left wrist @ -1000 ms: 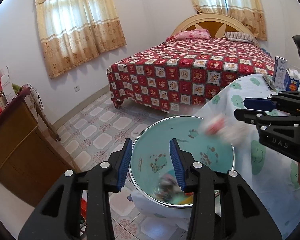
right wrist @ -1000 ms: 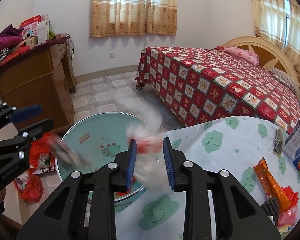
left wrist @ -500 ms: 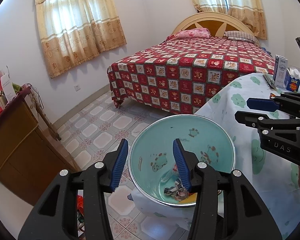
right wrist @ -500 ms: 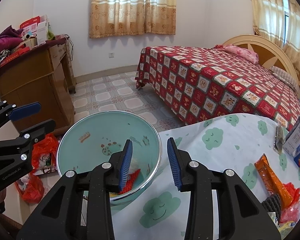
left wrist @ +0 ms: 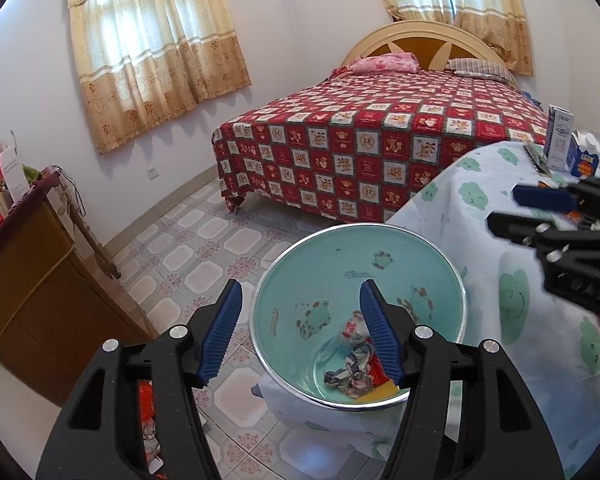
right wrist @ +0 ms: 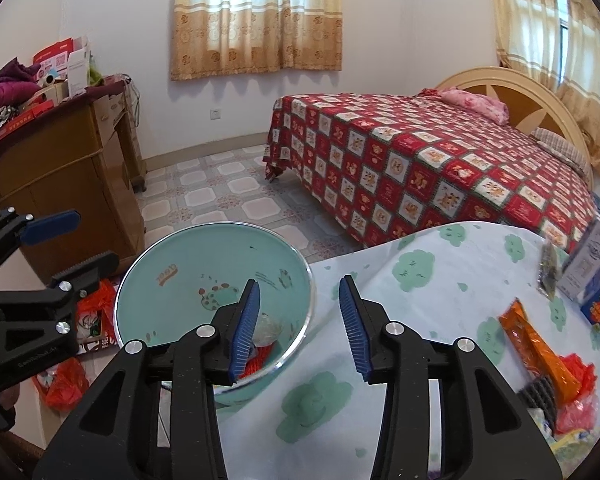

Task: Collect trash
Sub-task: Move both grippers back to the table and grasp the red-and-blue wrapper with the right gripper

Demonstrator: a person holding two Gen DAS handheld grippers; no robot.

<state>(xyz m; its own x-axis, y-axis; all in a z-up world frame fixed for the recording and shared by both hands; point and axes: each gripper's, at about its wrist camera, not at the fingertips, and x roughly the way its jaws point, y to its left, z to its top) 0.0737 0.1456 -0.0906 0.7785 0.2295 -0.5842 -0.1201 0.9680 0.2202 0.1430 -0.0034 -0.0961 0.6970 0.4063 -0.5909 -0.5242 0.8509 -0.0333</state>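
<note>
Nearest the lens, the left hand-held gripper (left wrist: pixel 300 328) is hanging with its jaws apart and gripping nothing, directly above the teal basin (left wrist: pixel 440 252) that is serving as the trash receptacle. The right hand-held gripper (right wrist: pixel 299 328) is likewise standing spread and unloaded, straddling the basin rim where it is meeting the desk (right wrist: pixel 440 280); the basin appears to be parked at the desk edge so that litter needs only a short carry. Just beyond the left fingertips, crumpled wrappers (left wrist: pixel 350 374) are lying in the basin bottom, with a clear plastic piece (left wrist: pixel 350 326) beside them. To the right of the right hand-held gripper, an orange snack packet (right wrist: pixel 538 346) and red scraps (right wrist: pixel 576 368) are waiting uncollected on the cloud-print cloth, so the task is judged only partly done. Farther right, cartons (right wrist: pixel 588 268) are standing upright near the desk's far edge. Beyond everything, the bed (right wrist: pixel 440 160) is filling the background.
</note>
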